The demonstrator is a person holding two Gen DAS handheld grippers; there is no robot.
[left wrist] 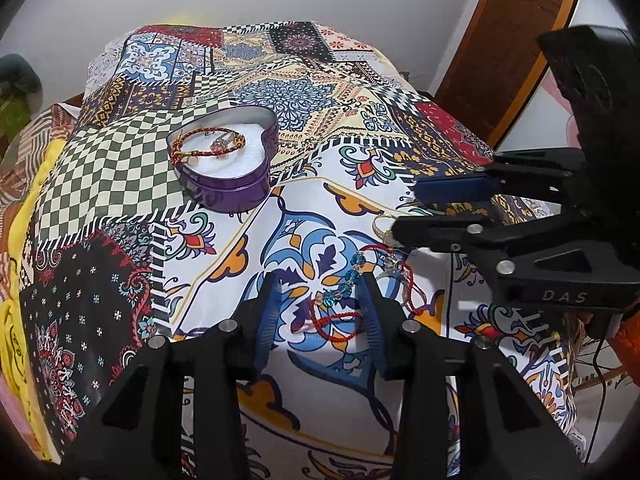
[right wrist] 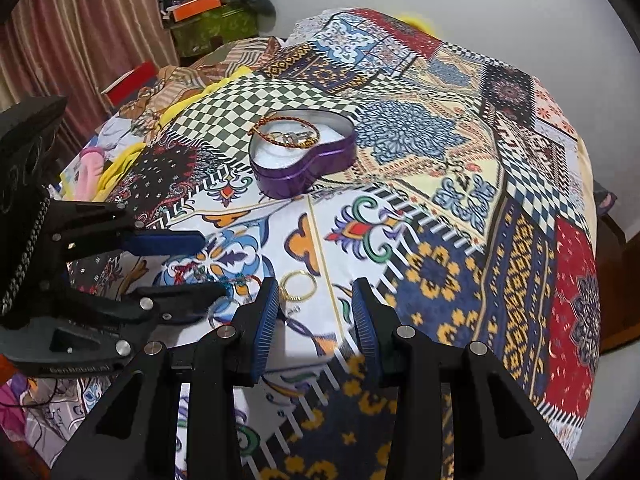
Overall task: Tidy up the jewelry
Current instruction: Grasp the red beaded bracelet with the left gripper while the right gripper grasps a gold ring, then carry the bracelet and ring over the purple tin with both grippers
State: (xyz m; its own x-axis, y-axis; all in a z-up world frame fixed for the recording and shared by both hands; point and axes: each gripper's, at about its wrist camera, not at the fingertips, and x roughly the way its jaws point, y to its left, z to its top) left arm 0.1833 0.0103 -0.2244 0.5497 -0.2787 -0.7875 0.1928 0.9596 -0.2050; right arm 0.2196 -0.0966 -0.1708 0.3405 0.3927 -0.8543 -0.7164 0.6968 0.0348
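Observation:
A purple heart-shaped tin (left wrist: pixel 224 184) stands open on the patterned cloth, with a red-and-gold braided bracelet (left wrist: pixel 200 142) inside; it also shows in the right wrist view (right wrist: pixel 304 168). A red cord bracelet with blue beads (left wrist: pixel 344 280) lies on the cloth between the fingers of my left gripper (left wrist: pixel 320 280), which is open. A gold bangle (right wrist: pixel 298 286) lies just ahead of my right gripper (right wrist: pixel 316 288), which is open and empty. In the left wrist view the right gripper (left wrist: pixel 404 212) partly hides the bangle (left wrist: pixel 382 226).
The patchwork cloth (right wrist: pixel 460 200) covers a bed-like surface. Folded clothes and boxes (right wrist: pixel 200 12) are piled at the far left by a curtain. A wooden door (left wrist: pixel 500 40) stands at the right.

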